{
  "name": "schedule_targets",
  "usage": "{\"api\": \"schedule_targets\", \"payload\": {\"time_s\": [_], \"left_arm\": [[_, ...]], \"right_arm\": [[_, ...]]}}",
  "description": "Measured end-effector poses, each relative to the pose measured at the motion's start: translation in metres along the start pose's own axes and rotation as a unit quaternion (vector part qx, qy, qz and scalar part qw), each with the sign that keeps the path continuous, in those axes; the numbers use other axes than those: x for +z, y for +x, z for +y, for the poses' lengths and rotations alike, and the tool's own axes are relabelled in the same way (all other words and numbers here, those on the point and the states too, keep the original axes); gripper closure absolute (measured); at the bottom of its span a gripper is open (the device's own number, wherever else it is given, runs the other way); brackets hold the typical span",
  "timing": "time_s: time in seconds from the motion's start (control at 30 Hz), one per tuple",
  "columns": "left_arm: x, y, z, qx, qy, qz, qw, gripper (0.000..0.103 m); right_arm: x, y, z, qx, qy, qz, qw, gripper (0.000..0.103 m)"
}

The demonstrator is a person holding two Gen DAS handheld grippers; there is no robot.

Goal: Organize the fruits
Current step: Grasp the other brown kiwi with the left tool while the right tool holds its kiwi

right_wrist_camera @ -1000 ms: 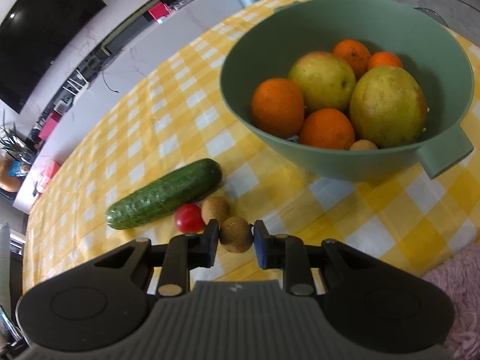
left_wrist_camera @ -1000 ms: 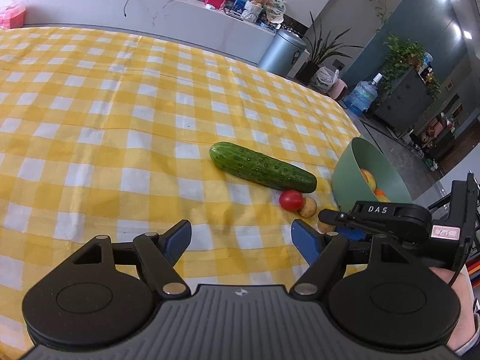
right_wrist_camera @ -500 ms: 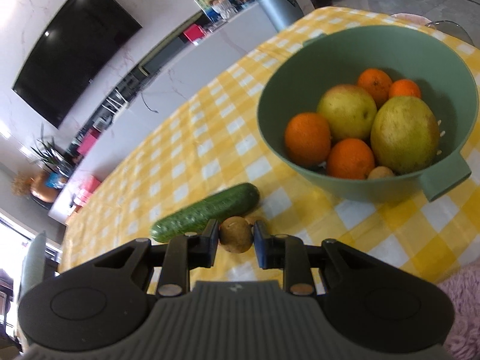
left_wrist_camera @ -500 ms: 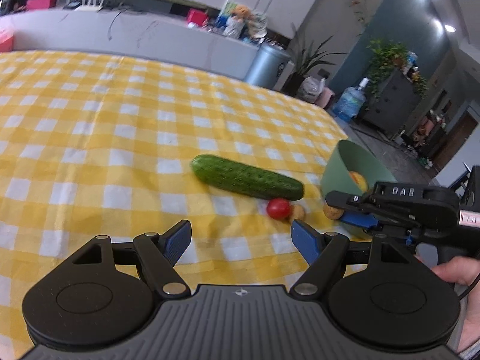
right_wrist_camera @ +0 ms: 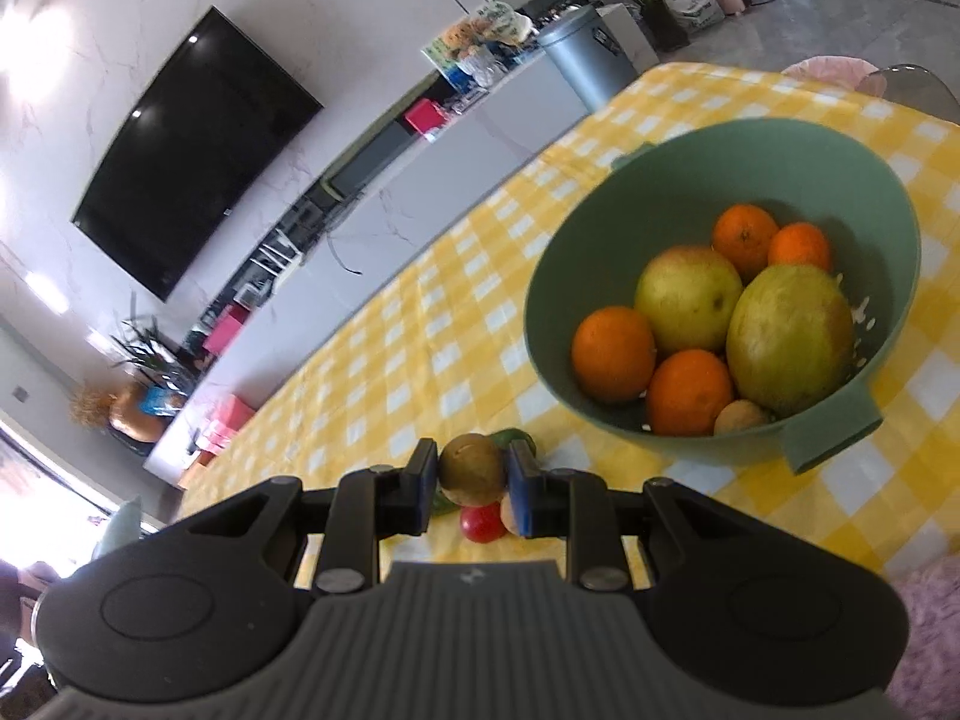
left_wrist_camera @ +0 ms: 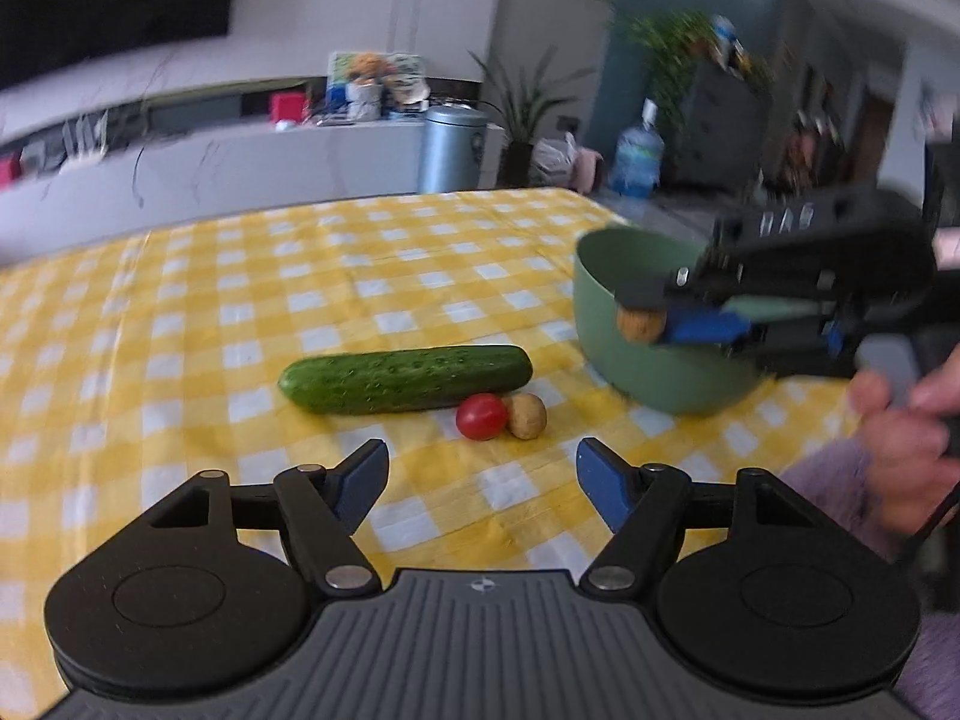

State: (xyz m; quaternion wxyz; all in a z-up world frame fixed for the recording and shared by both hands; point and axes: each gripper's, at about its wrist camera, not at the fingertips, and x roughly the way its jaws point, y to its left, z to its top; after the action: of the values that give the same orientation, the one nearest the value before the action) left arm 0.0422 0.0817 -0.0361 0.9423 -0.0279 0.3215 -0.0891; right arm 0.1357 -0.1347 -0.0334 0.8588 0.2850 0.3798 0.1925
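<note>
A small brown kiwi-like fruit [right_wrist_camera: 471, 469] is pinched between the blue pads of the right gripper [right_wrist_camera: 471, 480], held off the yellow checked tablecloth [left_wrist_camera: 240, 312] just short of the green bowl [right_wrist_camera: 600, 252] of oranges and pears; this looks like the carry step, and next it needs lifting over the rim before release. The left gripper [left_wrist_camera: 480, 477] is empty, its wide jaws closing, aimed at the cucumber [left_wrist_camera: 405, 379], cherry tomato [left_wrist_camera: 482, 416] and second brown fruit [left_wrist_camera: 527, 415] lying together

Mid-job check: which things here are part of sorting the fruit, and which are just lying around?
Job:
- small brown fruit held in right tool
- green bowl of oranges
- second brown fruit on cloth
- cherry tomato
- left tool, closing, empty

Lying about:
- cucumber, probably
- bin
- TV
</note>
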Motion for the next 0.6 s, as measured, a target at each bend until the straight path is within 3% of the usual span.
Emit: {"api": "schedule_targets", "payload": {"time_s": [0.13, 0.33, 0.47, 0.6], "left_arm": [[0.006, 0.017, -0.02, 0.0, 0.018, 0.015, 0.9997, 0.03], [0.007, 0.054, -0.042, 0.056, -0.003, 0.033, 0.9979, 0.05], [0.009, 0.065, -0.052, 0.068, 0.009, 0.016, 0.9975, 0.054], [0.01, 0.078, -0.059, 0.067, 0.038, 0.026, 0.9967, 0.058]], "right_arm": [[0.007, -0.013, -0.011, 0.017, 0.016, -0.014, 1.0, 0.081], [0.014, -0.026, -0.031, 0.033, 0.045, -0.017, 0.998, 0.081], [0.016, -0.03, -0.034, 0.039, 0.052, -0.017, 0.998, 0.081], [0.018, -0.032, -0.039, 0.049, 0.061, -0.016, 0.997, 0.081]]}}
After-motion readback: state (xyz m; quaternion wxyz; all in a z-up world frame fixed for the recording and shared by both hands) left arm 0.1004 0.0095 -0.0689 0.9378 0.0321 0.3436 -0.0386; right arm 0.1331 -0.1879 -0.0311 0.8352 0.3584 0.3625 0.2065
